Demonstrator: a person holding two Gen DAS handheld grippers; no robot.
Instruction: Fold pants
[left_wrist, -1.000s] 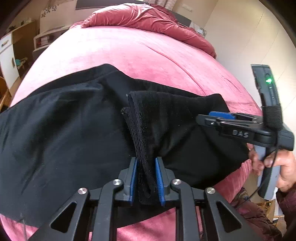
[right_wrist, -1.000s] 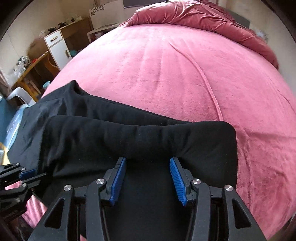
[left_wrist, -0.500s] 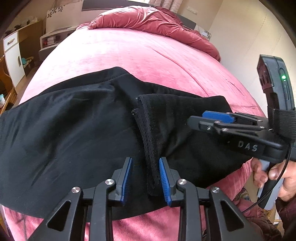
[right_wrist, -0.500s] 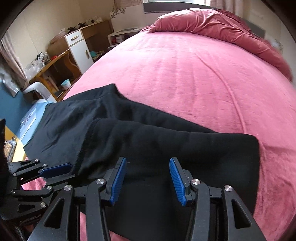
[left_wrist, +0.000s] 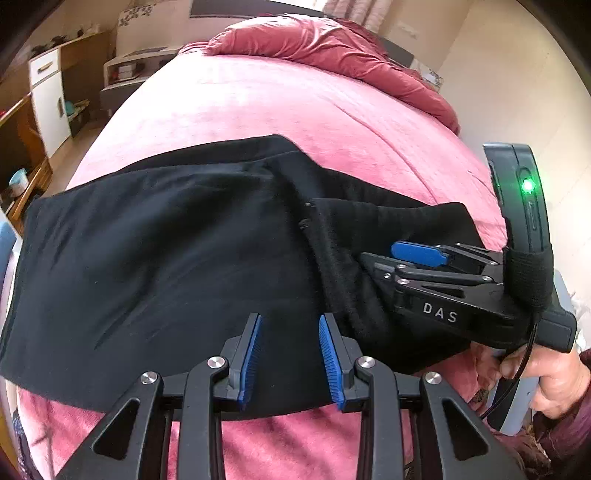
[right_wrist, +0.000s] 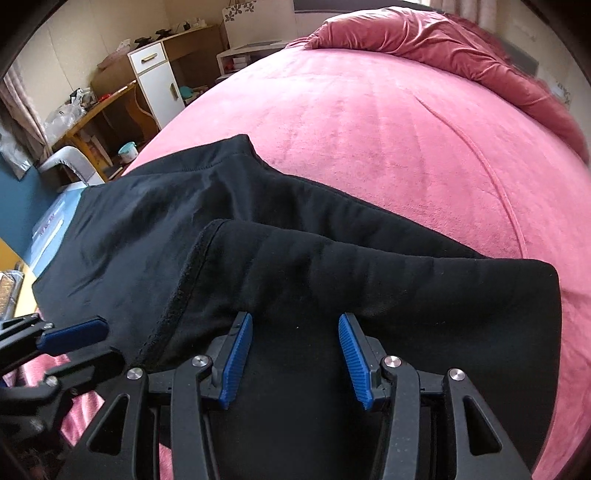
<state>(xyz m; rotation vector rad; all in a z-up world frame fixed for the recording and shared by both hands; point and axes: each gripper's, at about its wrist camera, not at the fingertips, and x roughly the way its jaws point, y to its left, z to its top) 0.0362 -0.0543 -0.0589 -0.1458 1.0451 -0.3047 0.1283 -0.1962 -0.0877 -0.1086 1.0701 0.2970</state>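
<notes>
Beneath both parted, empty grippers, left (left_wrist: 290, 358) and right (right_wrist: 295, 360), black pants (left_wrist: 166, 258) flat.

1. The black fleece pants (left_wrist: 155, 266) lie across the near edge of the pink velvet bed (left_wrist: 280, 110) — one end folded back on top.
2. A crumpled dark-red duvet (right_wrist: 436, 40) sits at the far end.
3. The white-fronted wooden cabinet (right_wrist: 155, 81) stands left of the bed — beyond the pants

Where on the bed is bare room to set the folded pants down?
Free: the pink bedspread between the black pants and the bunched duvet at the head. Crowded: the near edge, where the pants lie under both the left hand-held gripper and right hand-held gripper.
</notes>
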